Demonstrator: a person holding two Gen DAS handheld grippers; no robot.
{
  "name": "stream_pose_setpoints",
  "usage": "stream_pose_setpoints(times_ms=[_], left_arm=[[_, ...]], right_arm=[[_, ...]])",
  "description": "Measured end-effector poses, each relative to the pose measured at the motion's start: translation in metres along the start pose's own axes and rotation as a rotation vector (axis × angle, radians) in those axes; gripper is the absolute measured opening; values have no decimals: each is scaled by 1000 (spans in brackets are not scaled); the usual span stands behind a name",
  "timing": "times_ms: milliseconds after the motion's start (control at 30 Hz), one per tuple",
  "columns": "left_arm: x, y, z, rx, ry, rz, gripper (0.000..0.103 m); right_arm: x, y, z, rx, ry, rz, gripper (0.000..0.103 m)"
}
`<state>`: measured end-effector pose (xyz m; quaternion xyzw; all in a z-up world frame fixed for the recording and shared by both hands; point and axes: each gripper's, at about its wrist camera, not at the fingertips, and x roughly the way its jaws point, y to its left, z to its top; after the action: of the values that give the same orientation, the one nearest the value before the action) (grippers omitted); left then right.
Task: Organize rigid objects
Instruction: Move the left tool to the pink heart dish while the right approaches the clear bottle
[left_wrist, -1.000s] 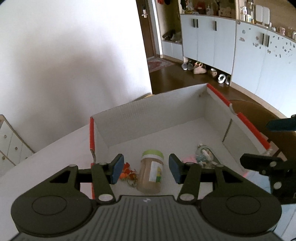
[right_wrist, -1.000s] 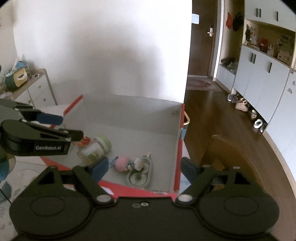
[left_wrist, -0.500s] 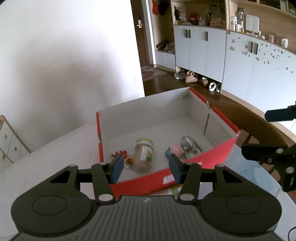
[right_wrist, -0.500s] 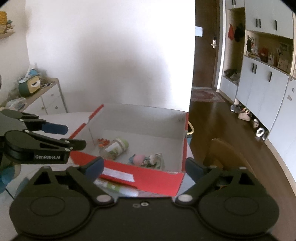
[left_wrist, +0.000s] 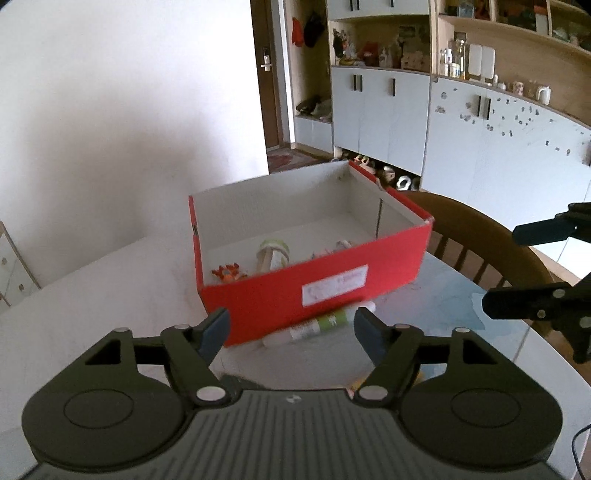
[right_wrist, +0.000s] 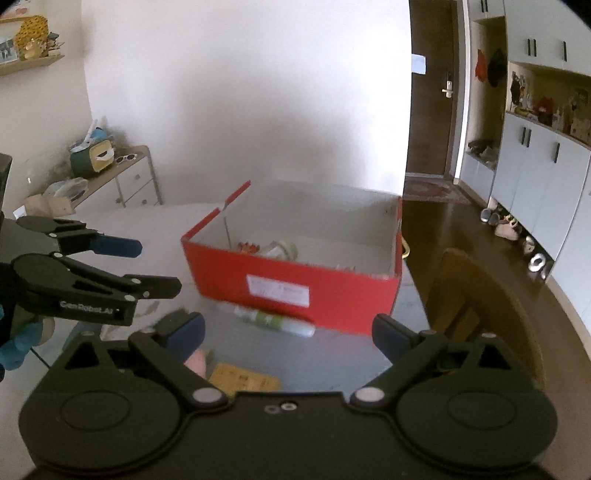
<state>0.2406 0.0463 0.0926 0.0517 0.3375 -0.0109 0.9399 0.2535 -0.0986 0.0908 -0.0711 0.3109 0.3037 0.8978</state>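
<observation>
Both grippers have backed away from the red box (left_wrist: 317, 280), where the jar (left_wrist: 273, 254) now lies. The left gripper (left_wrist: 291, 332) has just been widening, the right gripper (right_wrist: 288, 332) stands wide, both empty. Next candidate: the tube (left_wrist: 319, 325) against the box front, long axis 2-to-8 o'clock, cap toward 2

We saw a wooden chair (left_wrist: 476, 236) beside the bench (left_wrist: 92, 295), pale cabinets (left_wrist: 380, 122), a dark door (right_wrist: 432, 92), shoes (right_wrist: 506, 229) on the floor.
</observation>
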Motion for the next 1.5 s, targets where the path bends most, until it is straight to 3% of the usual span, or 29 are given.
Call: stream_pose_setpoints(times_ms=[400, 767, 1067, 1133, 1500], left_arm=[[-12, -8, -58, 2, -16, -57, 83], [8, -21, -100, 30, 16, -99, 83], [27, -22, -114, 52, 24, -128, 83], [30, -19, -114, 44, 20, -132, 83], [47, -11, -118, 3, 31, -184, 83]], right_arm=[[-4, 16, -47, 39, 52, 37, 97], [10, 23, -76, 77, 114, 50, 96], [24, 21, -88, 84, 155, 57, 88], [27, 20, -90, 88, 166, 60, 80], [41, 17, -95, 101, 193, 66, 74]])
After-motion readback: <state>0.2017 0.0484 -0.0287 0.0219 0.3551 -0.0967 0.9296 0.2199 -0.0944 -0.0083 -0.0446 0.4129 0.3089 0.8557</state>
